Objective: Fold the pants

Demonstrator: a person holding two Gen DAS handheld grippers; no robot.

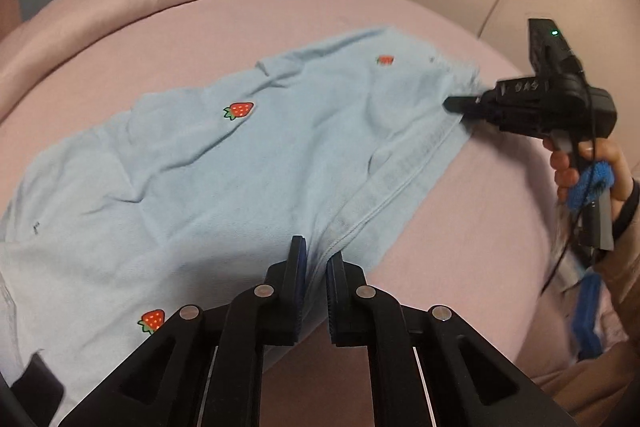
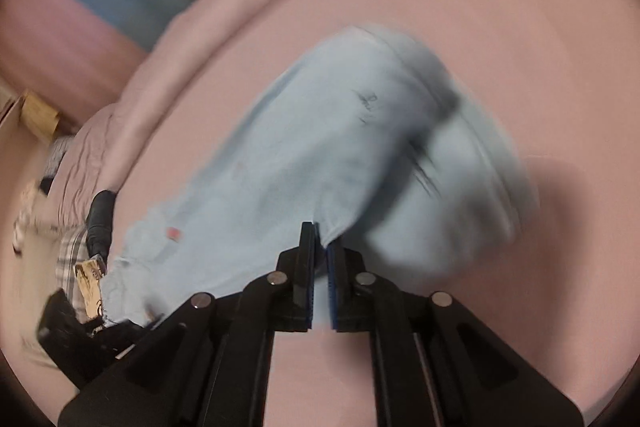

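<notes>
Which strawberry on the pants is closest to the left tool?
The strawberry at the bottom left, just beside the left tool; the other two sit farther up the pants.

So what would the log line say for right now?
stage: gripping waistband | left gripper: shut on pants | right gripper: shut on pants | surface: pink bed

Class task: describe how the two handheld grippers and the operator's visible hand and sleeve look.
Both grippers, left gripper and right gripper, are black with blue-ribbed pads and silver pivot pins. The right one shows a green light, white lettering, a black cable and blue wrapping. The hand emerges from a dark cuff.
</notes>
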